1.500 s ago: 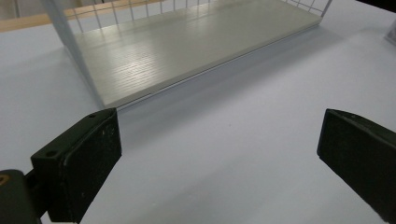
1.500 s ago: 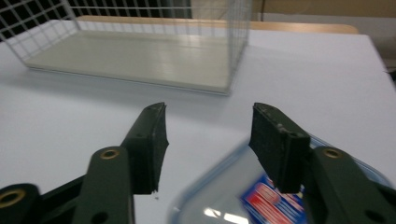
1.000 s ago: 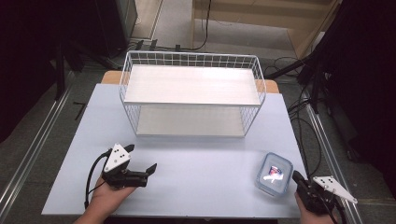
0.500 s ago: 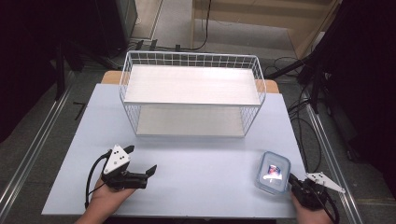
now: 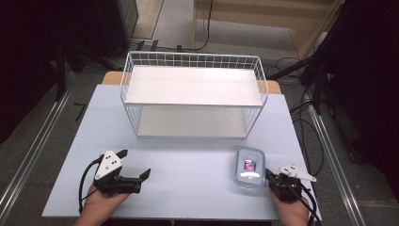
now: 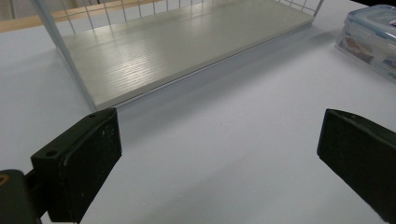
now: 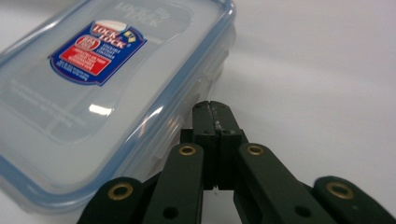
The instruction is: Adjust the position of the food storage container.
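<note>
A clear plastic food container (image 5: 249, 168) with a blue-rimmed snap lid lies flat and closed on the pale tabletop (image 5: 188, 165), near its right front corner. A red and blue brand label sits on the middle of the lid. The container's long side runs front to back, and it stands well apart from the front of the white wire rack (image 5: 193, 94).
</note>
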Action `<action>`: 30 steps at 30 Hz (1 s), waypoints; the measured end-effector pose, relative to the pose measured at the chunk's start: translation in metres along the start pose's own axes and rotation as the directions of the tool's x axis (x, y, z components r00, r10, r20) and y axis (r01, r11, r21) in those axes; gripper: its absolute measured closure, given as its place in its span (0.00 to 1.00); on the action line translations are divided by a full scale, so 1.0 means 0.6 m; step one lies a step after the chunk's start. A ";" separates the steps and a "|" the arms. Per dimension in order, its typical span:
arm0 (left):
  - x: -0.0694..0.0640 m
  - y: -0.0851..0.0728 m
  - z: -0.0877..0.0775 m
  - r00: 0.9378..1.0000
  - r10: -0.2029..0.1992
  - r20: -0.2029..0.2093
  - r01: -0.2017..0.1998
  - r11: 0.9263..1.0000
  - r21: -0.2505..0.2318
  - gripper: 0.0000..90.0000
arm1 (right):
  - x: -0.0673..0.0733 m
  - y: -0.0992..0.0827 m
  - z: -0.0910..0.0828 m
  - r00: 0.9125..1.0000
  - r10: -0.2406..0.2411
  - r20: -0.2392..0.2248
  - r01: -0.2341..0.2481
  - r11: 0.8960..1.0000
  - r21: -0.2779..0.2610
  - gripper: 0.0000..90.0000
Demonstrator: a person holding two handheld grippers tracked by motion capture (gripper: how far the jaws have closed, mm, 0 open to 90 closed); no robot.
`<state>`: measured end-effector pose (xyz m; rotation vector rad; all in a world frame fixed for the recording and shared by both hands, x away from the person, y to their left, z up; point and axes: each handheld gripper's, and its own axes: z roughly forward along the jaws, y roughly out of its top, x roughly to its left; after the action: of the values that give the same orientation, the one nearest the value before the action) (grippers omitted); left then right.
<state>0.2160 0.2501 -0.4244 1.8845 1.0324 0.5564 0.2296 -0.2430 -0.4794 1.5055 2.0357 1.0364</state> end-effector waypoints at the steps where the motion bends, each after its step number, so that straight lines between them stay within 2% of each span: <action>1: 0.000 0.000 0.000 1.000 0.000 0.000 0.000 1.000 0.000 0.00 | 0.000 0.000 0.000 1.000 0.000 0.000 0.000 1.000 0.000 1.00; 2: 0.003 -0.002 -0.005 1.000 -0.004 -0.007 0.004 1.000 0.000 0.00 | 0.018 0.004 0.009 0.999 -0.040 -0.031 0.040 0.999 0.017 1.00; 3: 0.003 -0.002 -0.005 1.000 -0.004 -0.007 0.004 1.000 0.000 0.00 | 0.026 0.006 0.013 0.998 -0.053 -0.045 0.053 0.998 0.016 1.00; 5: 0.005 -0.004 -0.008 1.000 -0.004 -0.015 0.004 1.000 0.001 0.00 | 0.034 0.009 0.016 0.996 -0.061 -0.062 0.062 0.998 0.016 1.00; 6: 0.007 -0.006 -0.011 1.000 -0.009 -0.021 0.009 1.000 0.001 0.00 | 0.051 0.013 0.022 0.992 -0.088 -0.091 0.090 0.996 0.018 1.00; 8: 0.008 -0.007 -0.012 1.000 -0.011 -0.022 0.011 1.000 0.001 0.00 | 0.060 0.014 0.024 0.990 -0.100 -0.104 0.102 0.995 0.019 1.00; 9: 0.008 -0.007 -0.013 1.000 -0.013 -0.023 0.013 1.000 -0.001 0.00 | 0.077 0.017 0.027 0.984 -0.125 -0.125 0.129 0.991 0.021 1.00; 11: 0.009 -0.008 -0.013 1.000 -0.014 -0.025 0.014 1.000 -0.001 0.00 | 0.085 0.017 0.028 0.981 -0.135 -0.140 0.139 0.990 0.018 1.00; 12: 0.008 -0.008 -0.013 1.000 -0.013 -0.028 0.014 1.000 0.003 0.00 | 0.100 0.019 0.029 0.974 -0.152 -0.167 0.157 0.988 0.016 1.00; 13: 0.008 -0.008 -0.013 1.000 -0.013 -0.028 0.014 1.000 0.003 0.00 | 0.100 0.019 0.029 0.974 -0.152 -0.167 0.157 0.988 0.016 1.00; 14: 0.008 -0.008 -0.012 1.000 -0.012 -0.023 0.012 1.000 0.001 0.00 | 0.115 0.019 0.030 0.967 -0.166 -0.192 0.172 0.985 0.016 1.00; 18: 0.006 -0.008 -0.009 1.000 -0.010 -0.017 0.010 1.000 0.005 0.00 | 0.149 0.018 0.031 0.948 -0.207 -0.242 0.215 0.976 0.010 1.00; 19: 0.006 -0.008 -0.009 1.000 -0.010 -0.017 0.010 1.000 0.005 0.00 | 0.149 0.018 0.031 0.948 -0.207 -0.242 0.215 0.976 0.010 1.00; 20: 0.004 -0.007 -0.006 1.000 -0.010 -0.014 0.010 1.000 0.005 0.00 | 0.169 0.017 0.033 0.936 -0.228 -0.269 0.239 0.971 0.010 1.00; 21: 0.004 -0.007 -0.006 1.000 -0.010 -0.014 0.010 1.000 0.005 0.00 | 0.169 0.017 0.033 0.936 -0.228 -0.269 0.239 0.971 0.010 1.00; 23: 0.002 -0.006 -0.005 1.000 -0.007 -0.012 0.007 1.000 0.008 0.00 | 0.187 0.017 0.035 0.922 -0.258 -0.288 0.271 0.962 0.007 1.00; 24: 0.002 -0.006 -0.005 1.000 -0.005 -0.009 0.005 1.000 0.007 0.00 | 0.190 0.019 0.033 0.919 -0.260 -0.297 0.273 0.962 0.001 1.00; 25: 0.001 -0.006 -0.005 1.000 -0.003 -0.009 0.003 1.000 0.004 0.00 | 0.190 0.019 0.033 0.919 -0.260 -0.297 0.273 0.962 0.001 1.00; 26: 0.002 -0.006 -0.006 1.000 -0.004 -0.010 0.004 1.000 0.003 0.00 | 0.186 0.019 0.031 0.922 -0.250 -0.294 0.261 0.965 -0.002 1.00; 27: 0.004 -0.005 -0.009 1.000 -0.007 -0.015 0.007 1.000 0.003 0.00 | 0.168 0.021 0.025 0.933 -0.222 -0.282 0.228 0.974 -0.013 1.00; 30: 0.008 -0.005 -0.011 1.000 -0.015 -0.015 0.015 1.000 -0.006 0.00 | 0.128 0.025 0.018 0.960 -0.157 -0.230 0.157 0.987 -0.021 1.00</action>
<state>0.2124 0.2581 -0.4240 1.8686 1.0529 0.5655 0.2210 -0.1655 -0.4667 1.2457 2.2686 1.1959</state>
